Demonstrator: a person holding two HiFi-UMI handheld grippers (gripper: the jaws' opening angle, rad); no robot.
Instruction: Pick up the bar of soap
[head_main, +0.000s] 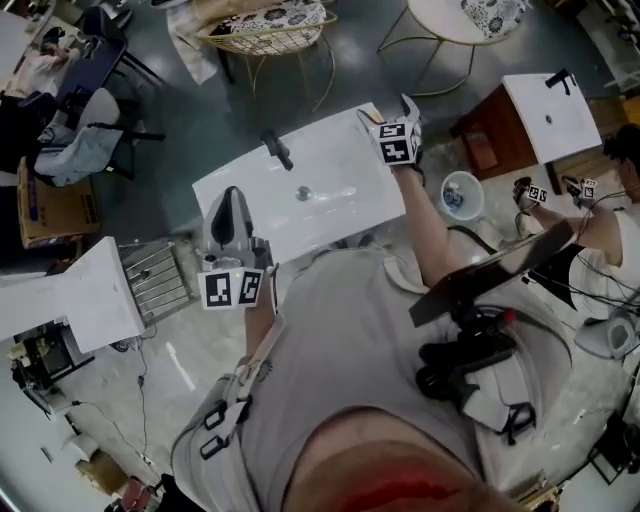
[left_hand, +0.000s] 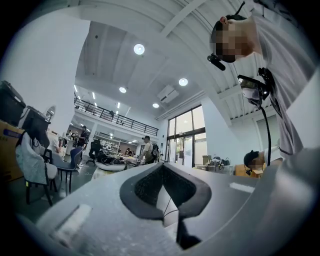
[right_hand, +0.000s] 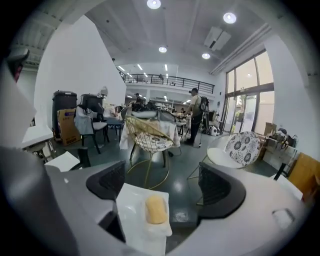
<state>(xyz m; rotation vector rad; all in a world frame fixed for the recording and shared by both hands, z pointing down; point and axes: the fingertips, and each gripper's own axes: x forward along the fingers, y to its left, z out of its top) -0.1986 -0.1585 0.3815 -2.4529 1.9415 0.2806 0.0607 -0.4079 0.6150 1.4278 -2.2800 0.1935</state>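
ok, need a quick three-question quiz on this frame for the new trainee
1. True or false: the right tool is clamped on the soap.
2. What does the soap lie on? A) a white ledge B) a wire chair C) the floor
3. Fill in: the left tool has its jaws ____ (apart / together).
Key: 1 false: its jaws stand apart, clear of the soap. 2 A. 3 together, with nothing between them.
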